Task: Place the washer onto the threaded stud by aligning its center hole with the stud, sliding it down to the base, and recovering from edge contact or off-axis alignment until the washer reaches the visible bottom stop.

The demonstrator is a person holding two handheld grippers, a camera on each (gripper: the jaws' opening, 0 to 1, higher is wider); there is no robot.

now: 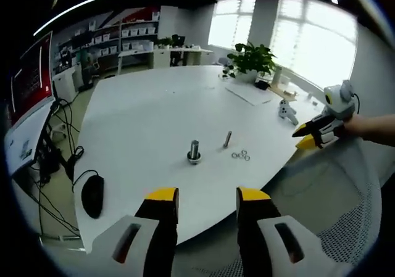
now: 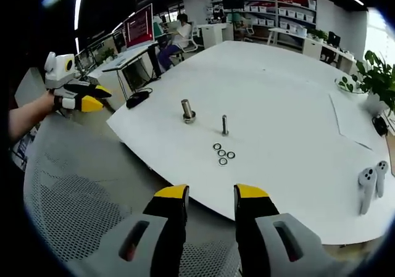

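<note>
Four washers [image 2: 223, 154] lie flat in a tight cluster on the white table [image 2: 290, 98], near its front edge; in the left gripper view the cluster [image 1: 241, 155] is too small to count surely. They are thin metal rings with open centres, some touching one another. Two upright metal pieces stand just beyond them. One is a slim threaded stud [image 2: 224, 124], also seen in the left gripper view [image 1: 228, 139]. The other is a thicker bolt on a wide round base [image 2: 187, 111], a little apart from the stud [image 1: 194, 152].

The left gripper [image 1: 207, 196] has its yellow-tipped fingers spread apart with nothing between them. The right gripper [image 2: 210, 194] is likewise parted and empty. Both are held off the table, over a grey mesh chair [image 2: 80, 190].

Also on the table are a black mouse [image 1: 92, 194], a pair of white game controllers [image 2: 369, 187], a sheet of paper [image 2: 350, 124] and a potted plant [image 1: 252, 61].
</note>
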